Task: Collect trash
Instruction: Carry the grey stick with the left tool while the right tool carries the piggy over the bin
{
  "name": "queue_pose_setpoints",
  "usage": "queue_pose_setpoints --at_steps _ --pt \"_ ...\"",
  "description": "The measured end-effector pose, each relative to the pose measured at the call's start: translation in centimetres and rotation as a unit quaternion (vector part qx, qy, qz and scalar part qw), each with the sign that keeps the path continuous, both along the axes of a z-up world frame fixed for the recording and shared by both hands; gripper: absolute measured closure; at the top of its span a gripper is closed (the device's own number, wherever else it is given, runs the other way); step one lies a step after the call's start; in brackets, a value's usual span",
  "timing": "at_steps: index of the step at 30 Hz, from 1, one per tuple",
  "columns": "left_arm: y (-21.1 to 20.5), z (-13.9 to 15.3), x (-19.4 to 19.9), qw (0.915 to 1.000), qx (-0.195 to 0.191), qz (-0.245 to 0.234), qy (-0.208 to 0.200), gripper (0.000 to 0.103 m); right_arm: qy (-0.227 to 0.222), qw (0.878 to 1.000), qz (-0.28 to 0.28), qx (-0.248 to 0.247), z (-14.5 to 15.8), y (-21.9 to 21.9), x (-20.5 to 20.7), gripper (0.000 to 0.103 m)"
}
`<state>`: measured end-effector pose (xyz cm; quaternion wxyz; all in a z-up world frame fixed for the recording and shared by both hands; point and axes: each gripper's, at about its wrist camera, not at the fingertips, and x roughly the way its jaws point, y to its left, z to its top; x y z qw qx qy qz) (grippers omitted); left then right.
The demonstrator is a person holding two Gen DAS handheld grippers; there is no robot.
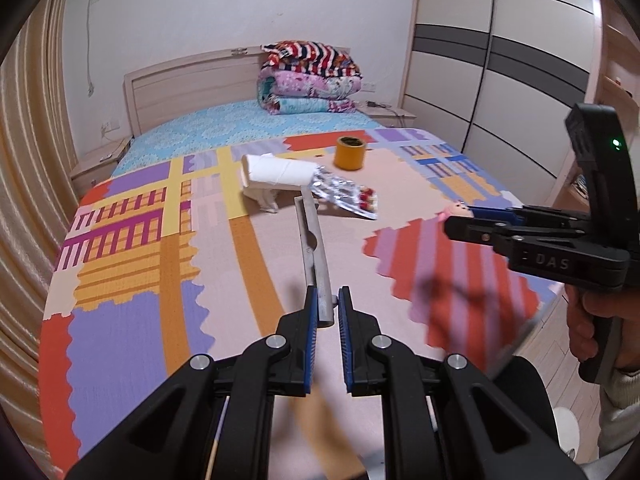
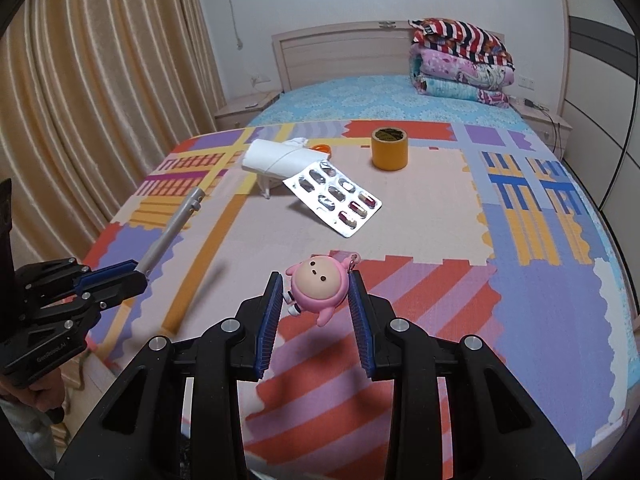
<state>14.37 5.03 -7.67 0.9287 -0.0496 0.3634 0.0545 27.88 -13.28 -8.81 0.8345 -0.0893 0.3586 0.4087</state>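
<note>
Both tongs grip: left gripper (image 1: 328, 304) clamps a grey rod (image 1: 314, 240), right gripper (image 2: 314, 292) pinches a pink doll charm (image 2: 316, 280) above the patchwork mat (image 2: 420, 184). Pill blister (image 2: 334, 198), paper roll (image 2: 276, 158) and tape roll (image 2: 389, 148) lie mid-mat; folded quilts (image 2: 460, 64) sit by the headboard (image 2: 340, 52), curtains (image 2: 100, 80) left.

The left gripper (image 1: 328, 300) hangs over the near edge of the bed, its blue-padded jaws clamped together. The right gripper (image 2: 316, 296) hovers toward the bed's right edge, jaws closed, level, pointing leftward.
</note>
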Motion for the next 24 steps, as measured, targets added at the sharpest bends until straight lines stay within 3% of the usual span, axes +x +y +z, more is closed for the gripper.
queue_pose_setpoints --at_steps 14,19,24 --pt "-4.2 1.2 -5.2 0.9995 0.0 -0.029 -0.015 0.093 -0.006 0.999 0.029 0.014 1.3 -4.0 -5.7 0.07" --pt "-5.9 1.1 -7.3 0.9989 0.001 -0.045 -0.015 0.093 -0.007 0.999 0.046 0.007 0.9 -4.8 -7.8 0.07" --pt "-7.5 0.3 -9.3 0.9969 -0.023 -0.075 -0.009 0.093 0.013 0.998 0.062 -0.002 -0.7 -5.7 -9.3 0.07"
